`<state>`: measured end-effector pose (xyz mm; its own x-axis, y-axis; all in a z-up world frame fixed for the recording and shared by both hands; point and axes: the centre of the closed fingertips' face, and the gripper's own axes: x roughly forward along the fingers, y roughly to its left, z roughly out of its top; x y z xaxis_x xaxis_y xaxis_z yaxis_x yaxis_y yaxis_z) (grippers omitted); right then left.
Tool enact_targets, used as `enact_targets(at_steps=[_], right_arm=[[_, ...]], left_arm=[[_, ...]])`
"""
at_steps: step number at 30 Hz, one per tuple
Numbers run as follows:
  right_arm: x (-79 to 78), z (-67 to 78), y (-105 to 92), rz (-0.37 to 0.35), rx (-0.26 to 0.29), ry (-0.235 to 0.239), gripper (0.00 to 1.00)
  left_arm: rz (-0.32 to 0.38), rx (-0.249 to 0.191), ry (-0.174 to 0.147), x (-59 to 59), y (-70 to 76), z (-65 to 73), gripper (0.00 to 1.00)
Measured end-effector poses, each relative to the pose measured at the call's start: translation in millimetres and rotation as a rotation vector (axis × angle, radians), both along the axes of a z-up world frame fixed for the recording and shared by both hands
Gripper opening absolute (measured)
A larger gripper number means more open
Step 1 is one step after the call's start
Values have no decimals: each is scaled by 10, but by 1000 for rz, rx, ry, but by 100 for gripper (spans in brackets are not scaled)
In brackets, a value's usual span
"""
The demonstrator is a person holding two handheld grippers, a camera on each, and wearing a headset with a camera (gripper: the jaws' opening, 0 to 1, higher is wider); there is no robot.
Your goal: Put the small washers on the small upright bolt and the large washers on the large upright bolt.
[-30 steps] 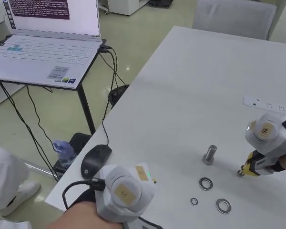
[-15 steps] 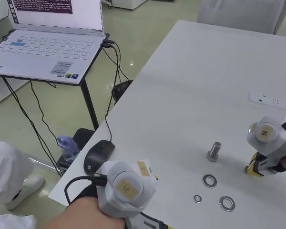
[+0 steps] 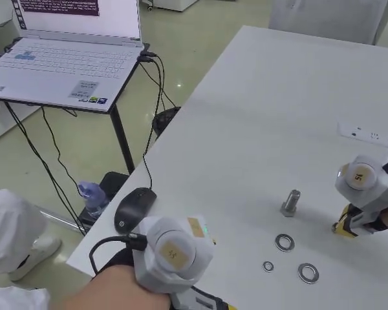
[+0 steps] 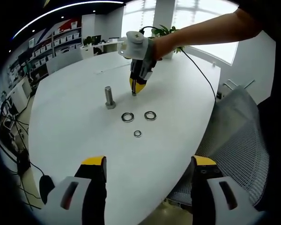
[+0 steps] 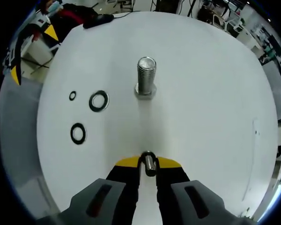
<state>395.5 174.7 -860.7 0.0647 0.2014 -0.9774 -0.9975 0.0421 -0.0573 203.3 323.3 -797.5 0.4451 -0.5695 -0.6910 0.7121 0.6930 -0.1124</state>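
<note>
The large upright bolt [image 3: 291, 202] [image 5: 146, 77] stands on the white table [image 3: 258, 116]. In front of it lie two large washers [image 3: 284, 243] [image 3: 308, 273] and one small washer [image 3: 268, 266], all flat. My right gripper [image 5: 149, 165] is shut on the small bolt [image 5: 149, 163], held upright on the tabletop to the right of the large bolt. In the left gripper view that right gripper [image 4: 135, 89] stands beyond the washers [image 4: 128, 116] [image 4: 150, 115] [image 4: 137, 133]. My left gripper [image 4: 149, 161] is open near the table's front edge, with nothing between its jaws.
A black mouse [image 3: 132, 210] lies at the table's left edge. A white power strip [image 3: 368, 135] lies at the far right. A laptop [image 3: 71, 58] sits on a stand left of the table, with cables hanging. A mesh chair [image 4: 239, 136] stands beside the table.
The head camera has shifted a little. Both grippers stay about where they were, and the right one still holds the small bolt.
</note>
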Motion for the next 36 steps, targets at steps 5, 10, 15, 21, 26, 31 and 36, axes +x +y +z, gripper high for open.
enact_targets(at_steps=[5,10,15,21,26,31,36], right_arm=[[1,6,8,2,10,5,15],[14,10,1,0,8,3,16],[28,29,9,-5,18,3,18],[29,81,37,0,26,0,19],[23,185,99,12,46,-17,23],[2,270,163,28,62,-23,25],[-39,371,271,40,93,-24,27]], left_arm=[[-1,1,-1,-9,7,3,72],[-3,2,0,-16,9,1,72],[-2,2,-1,-17,20,8,71],[2,0,-6,-17,29,19,71],[3,-4,-17,-2,19,63,72],[10,-15,-30,27,19,103,73],[0,-2,-31,31,28,100,74]])
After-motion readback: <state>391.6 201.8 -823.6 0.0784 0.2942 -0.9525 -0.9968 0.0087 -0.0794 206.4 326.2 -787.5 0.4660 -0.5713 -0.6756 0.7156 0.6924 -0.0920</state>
